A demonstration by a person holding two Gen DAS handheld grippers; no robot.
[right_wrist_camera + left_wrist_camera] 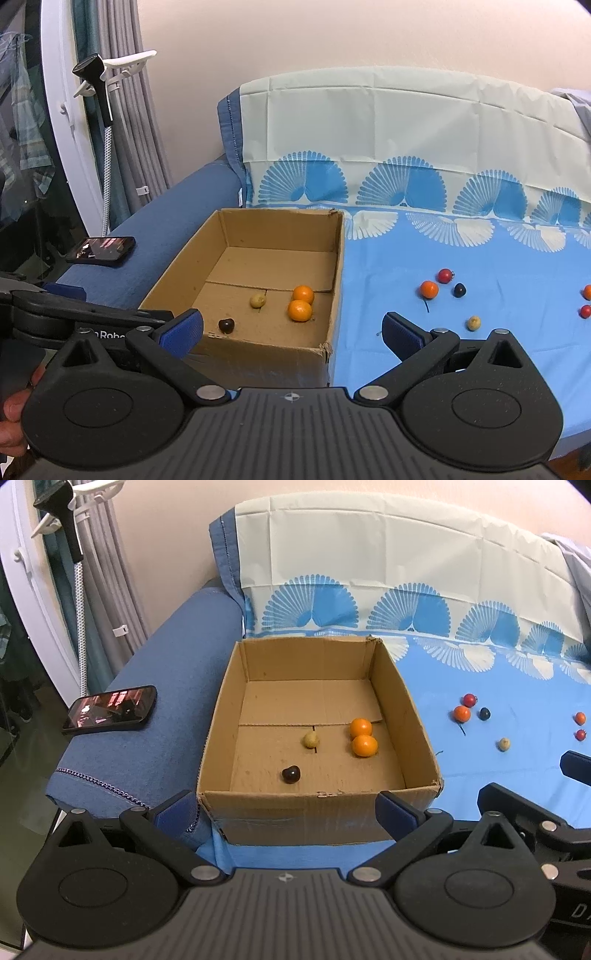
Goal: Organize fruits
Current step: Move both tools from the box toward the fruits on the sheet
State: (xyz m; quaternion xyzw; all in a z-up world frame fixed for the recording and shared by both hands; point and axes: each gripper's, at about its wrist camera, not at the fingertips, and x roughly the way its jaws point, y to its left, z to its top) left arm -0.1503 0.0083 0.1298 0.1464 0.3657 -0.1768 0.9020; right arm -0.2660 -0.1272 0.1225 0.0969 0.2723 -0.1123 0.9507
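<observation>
An open cardboard box point(410, 716) point(170, 273) stands on a blue cloth. It holds two oranges point(364, 738) point(301, 304), a yellowish fruit point(311, 740) point(258, 300) and a dark fruit point(291, 774) point(226, 325). Several small fruits lie on the cloth to the right: an orange one point(461, 713) point(429, 289), a red one point(469, 700) point(445, 275), a dark one point(484, 713) point(459, 290), a yellowish one point(504, 744) point(474, 323). My left gripper point(286, 808) is open and empty before the box's near wall. My right gripper point(291, 332) is open and empty at the box's near right corner.
A phone point(110, 709) point(101, 250) lies on the blue sofa arm point(162, 701) left of the box. More small fruits point(580, 725) point(586, 301) sit at the far right. The sofa back point(406, 122) rises behind. Curtains and a white rack point(110, 74) stand at the left.
</observation>
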